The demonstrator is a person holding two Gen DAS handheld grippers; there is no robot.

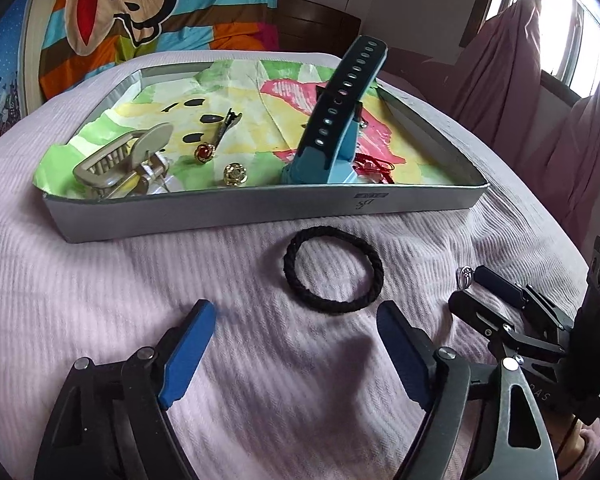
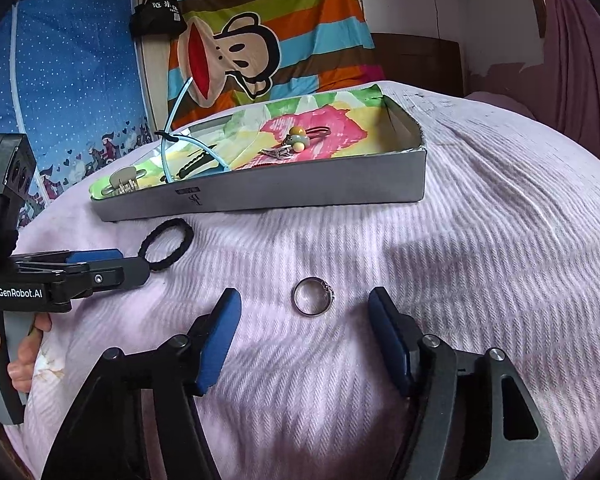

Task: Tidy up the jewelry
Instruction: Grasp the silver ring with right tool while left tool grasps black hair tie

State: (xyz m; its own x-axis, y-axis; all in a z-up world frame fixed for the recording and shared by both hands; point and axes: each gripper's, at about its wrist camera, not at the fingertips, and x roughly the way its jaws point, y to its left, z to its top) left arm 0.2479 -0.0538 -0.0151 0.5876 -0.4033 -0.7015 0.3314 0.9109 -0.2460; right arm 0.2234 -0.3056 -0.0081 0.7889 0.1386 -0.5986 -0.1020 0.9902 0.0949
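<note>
The left gripper (image 1: 296, 316) is hovering low over the pink ribbed bedcover (image 1: 140, 280), its blue pads apart and nothing between them; the black hair tie (image 1: 333, 270) is lying flat just ahead of its fingertips, near the front wall of the grey tray (image 1: 220, 210). The right gripper (image 2: 304, 304) is likewise standing with its pads apart, and the silver ring (image 2: 313, 296) is resting on the cover between them, untouched by either pad. Inside the tray, on colourful paper, are sitting a beige hair claw (image 1: 120, 156), a red-stoned ring (image 1: 205, 153), a gold ornament (image 1: 235, 174) and a teal watch strap (image 1: 336, 120) standing up on end
</note>
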